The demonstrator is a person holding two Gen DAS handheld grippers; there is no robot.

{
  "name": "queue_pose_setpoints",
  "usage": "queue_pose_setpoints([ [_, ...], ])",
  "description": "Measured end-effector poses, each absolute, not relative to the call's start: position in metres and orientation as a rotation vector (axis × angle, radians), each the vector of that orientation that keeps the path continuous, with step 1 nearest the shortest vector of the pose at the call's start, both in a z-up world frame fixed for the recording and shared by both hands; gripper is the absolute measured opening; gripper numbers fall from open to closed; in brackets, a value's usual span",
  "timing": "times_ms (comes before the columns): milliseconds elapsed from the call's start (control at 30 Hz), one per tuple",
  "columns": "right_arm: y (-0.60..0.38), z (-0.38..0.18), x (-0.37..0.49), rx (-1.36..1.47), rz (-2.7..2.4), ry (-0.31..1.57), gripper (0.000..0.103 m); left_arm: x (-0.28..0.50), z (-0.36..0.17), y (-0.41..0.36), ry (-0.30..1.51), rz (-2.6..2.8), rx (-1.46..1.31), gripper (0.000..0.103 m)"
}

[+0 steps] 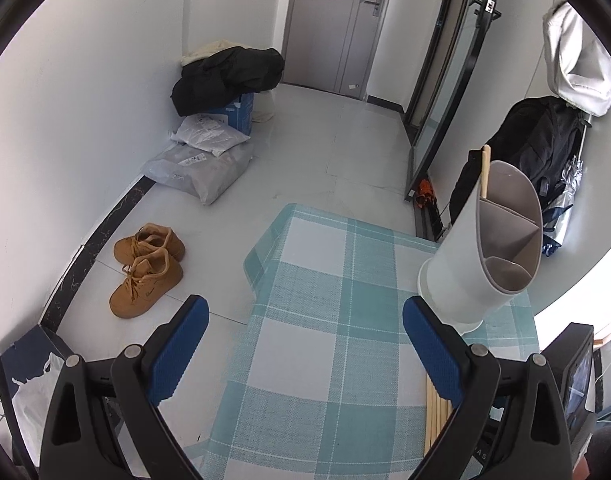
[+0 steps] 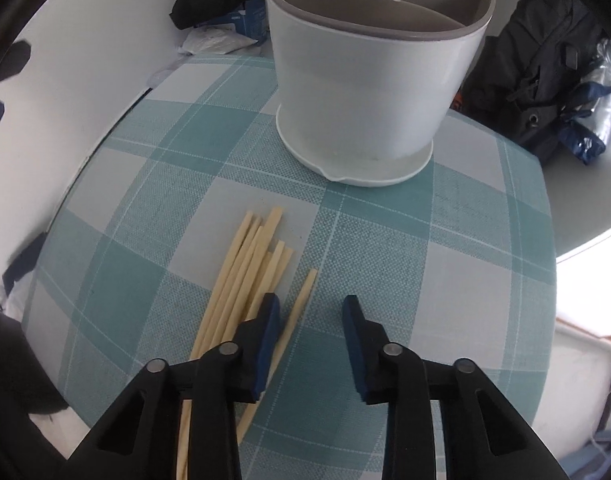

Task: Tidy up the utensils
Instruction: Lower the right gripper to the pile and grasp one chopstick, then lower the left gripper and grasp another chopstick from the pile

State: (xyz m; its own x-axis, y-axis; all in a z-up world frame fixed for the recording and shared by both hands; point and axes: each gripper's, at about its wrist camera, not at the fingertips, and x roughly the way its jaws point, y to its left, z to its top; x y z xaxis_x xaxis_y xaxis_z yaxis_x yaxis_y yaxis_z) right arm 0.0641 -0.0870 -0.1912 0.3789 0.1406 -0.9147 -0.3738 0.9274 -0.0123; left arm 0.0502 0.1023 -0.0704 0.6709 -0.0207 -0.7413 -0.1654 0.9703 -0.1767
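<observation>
Wooden chopsticks wait beside the right tool, one already standing in the holder.

Left tool (image 1: 305, 326) hangs wide and empty over the teal checked surface (image 1: 305, 360). Pale wooden chopsticks (image 2: 245, 276) lie pointing at the white divided utensil holder (image 2: 369, 80); the right tool (image 2: 310, 314), narrowed but gripping nothing, straddles the loose rightmost stick (image 2: 301, 300).

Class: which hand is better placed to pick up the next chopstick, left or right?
Right. Its tongs hang just above the chopsticks, one lying between the pads. The left tongs stand wide over bare cloth beside the holder.
</observation>
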Motion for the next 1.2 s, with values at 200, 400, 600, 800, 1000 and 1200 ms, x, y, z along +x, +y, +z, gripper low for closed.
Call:
queue_pose_setpoints([
  [200,-0.094,-0.191,0.064,-0.183,0.36,1.14,0.004,0.053,-0.084,0.109,0.891,0.094,-0.252,0.095],
  [400,-0.122,-0.188,0.068,-0.133,0.353,1.133,0.003,0.052,-0.095,0.106,0.945,0.053,-0.253,0.095],
  [600,-0.157,-0.174,0.072,0.096,0.367,1.064,0.003,0.05,-0.117,0.075,1.048,-0.105,-0.216,0.095],
  [800,-0.191,-0.165,0.069,0.308,0.367,0.981,0.003,0.043,-0.142,0.032,1.158,-0.212,-0.111,0.095],
  [1000,-0.22,-0.149,0.067,0.459,0.363,0.893,0.003,0.035,-0.148,0.007,1.192,-0.232,-0.011,0.095],
  [1200,-0.246,-0.142,0.06,0.523,0.35,0.849,0.003,0.034,-0.157,0.002,1.234,-0.193,0.016,0.095],
])
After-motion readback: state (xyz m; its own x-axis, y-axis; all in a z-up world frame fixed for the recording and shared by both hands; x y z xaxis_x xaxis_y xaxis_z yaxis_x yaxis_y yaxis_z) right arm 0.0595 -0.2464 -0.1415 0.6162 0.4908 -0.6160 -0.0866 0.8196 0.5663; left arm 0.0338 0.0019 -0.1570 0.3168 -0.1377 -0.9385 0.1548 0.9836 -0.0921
